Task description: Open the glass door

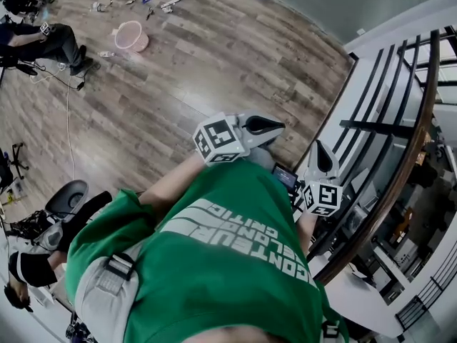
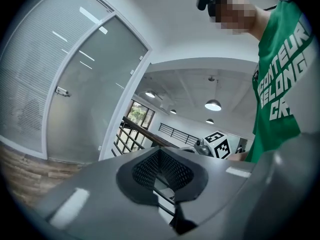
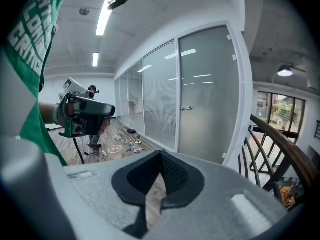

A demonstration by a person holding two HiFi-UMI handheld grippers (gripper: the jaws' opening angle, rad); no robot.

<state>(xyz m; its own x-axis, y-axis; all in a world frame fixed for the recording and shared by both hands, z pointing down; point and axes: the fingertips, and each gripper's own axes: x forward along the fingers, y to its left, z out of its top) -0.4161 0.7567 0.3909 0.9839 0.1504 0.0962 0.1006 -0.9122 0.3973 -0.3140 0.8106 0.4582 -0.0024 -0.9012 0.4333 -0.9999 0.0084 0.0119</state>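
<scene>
The glass door [image 3: 207,94] is a tall frosted pane in a white frame [image 3: 244,99]. A small metal handle [image 3: 186,108] sits at mid-height on its left edge, and two little fittings sit high on its right edge. The door stands shut, flush with the wall line.

My left gripper [image 2: 161,151] is left of the door and well short of it. Its tongs are pinched together with nothing between them. My right gripper [image 3: 161,154] points toward the foot of the door, also well short of it. Its tongs are pinched together and bare too.

Left of the door runs a glass wall [image 3: 145,94] backed with lowered blinds. The wood floor [image 1: 178,70] spreads out from the door in grey-brown planks. Far to the left of the door a seated person [image 1: 43,41] keeps to the room's edge. Near that person lie a pink basket [image 1: 132,36] and a scatter of small parts [image 3: 127,144]. Ceiling lamps glow overhead.

Between my grippers and the door the planks are bare, so there is open room on that side. Right of the door, past the frame, a dark railing [image 3: 280,144] with a wooden top rail closes that side off.
</scene>
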